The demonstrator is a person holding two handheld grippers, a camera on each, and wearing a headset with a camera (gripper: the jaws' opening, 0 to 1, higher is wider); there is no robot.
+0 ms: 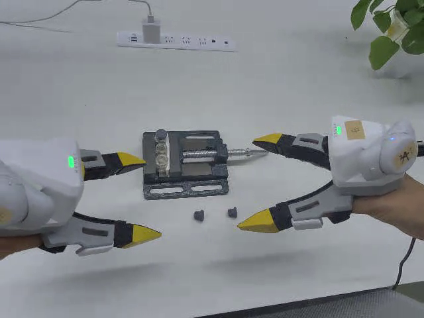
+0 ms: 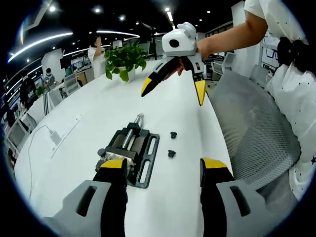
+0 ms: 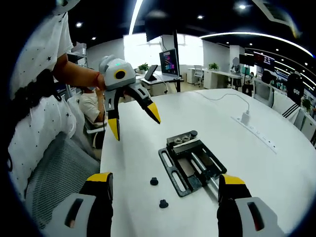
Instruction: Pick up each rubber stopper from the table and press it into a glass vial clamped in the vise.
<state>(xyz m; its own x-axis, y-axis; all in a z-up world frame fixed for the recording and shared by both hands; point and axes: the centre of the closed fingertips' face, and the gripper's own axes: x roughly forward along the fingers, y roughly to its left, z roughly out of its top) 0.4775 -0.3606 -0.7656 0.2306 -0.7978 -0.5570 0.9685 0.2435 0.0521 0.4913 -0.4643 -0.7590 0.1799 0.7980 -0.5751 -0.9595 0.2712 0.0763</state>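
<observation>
The left tongs [image 1: 152, 197] are held wide open at the left side of the desk [image 1: 298, 86], with nothing gripped between the yellow tips. The right tongs [image 1: 246, 183] are likewise spread wide and empty, and are held at the right side, pointing towards the left tongs. Both are raised above the desk and kept apart from the vise [image 1: 185, 164], which is set between them.

Glass vials [image 1: 161, 157] are clamped upright in a row at the left end of the vise; their number cannot be told for certain. The farthest one is topped by something dark [image 1: 161, 134]. The screw handle of the vise is pointed towards the right tongs, close to the upper tip.

Two rubber stoppers are seen lying on the desk just in front of the vise, near each other but not touching: the left stopper [image 1: 199, 215] and the right stopper [image 1: 232, 212]. Neither is touched by the tongs.

A power strip [image 1: 176, 40] with a white charger [image 1: 151, 30] plugged in is laid at the far side of the desk, and a leafy plant [image 1: 391, 26] is placed at the far right corner.
</observation>
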